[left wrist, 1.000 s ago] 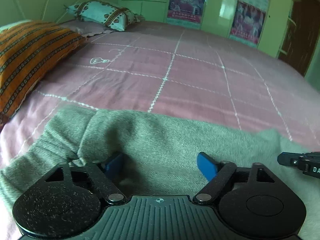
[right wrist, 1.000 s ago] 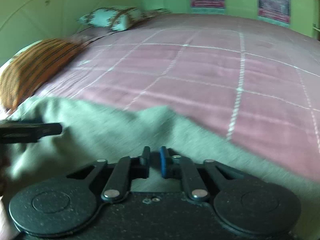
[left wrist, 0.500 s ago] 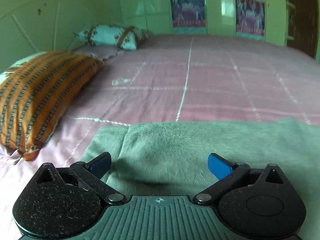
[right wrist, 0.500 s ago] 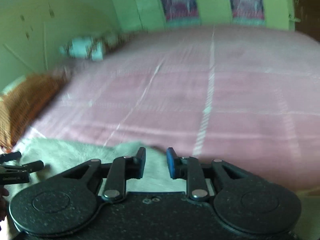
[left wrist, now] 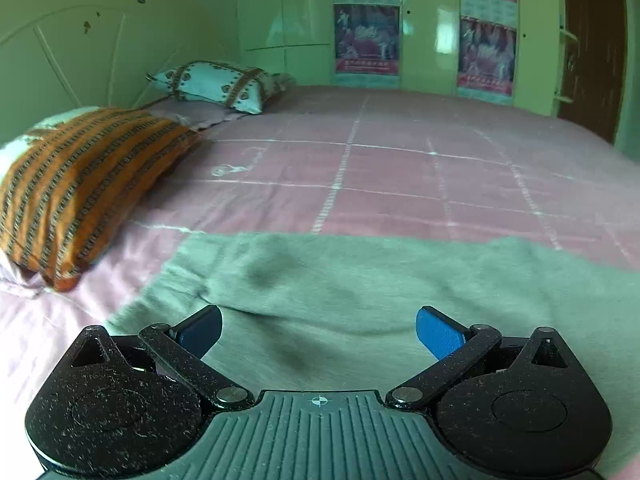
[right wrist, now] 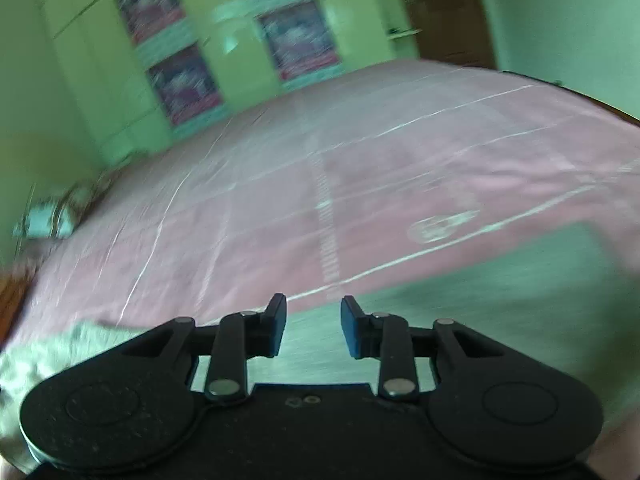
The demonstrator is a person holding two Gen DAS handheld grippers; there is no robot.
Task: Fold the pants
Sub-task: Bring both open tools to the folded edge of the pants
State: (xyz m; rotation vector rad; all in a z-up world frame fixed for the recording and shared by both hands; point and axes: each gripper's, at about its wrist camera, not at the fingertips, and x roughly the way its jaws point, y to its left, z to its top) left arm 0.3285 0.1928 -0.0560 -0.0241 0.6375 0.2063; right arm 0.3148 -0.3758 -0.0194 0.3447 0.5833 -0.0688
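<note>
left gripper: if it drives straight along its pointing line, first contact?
Most likely the grey pants, which lie flat on the pink bedspread directly ahead of the left gripper. Its jaws stand wide open with nothing between them. Depth is hard to judge through the fisheye.

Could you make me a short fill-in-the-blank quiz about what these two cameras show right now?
1. The grey pants lie spread on a bed with a ____ cover.
2. The orange striped pillow lies to the ____ of the pants in the left camera's picture.
3. Between the fingers of the left gripper, which stand wide ____, nothing is held.

Missing words: pink; left; open
</note>
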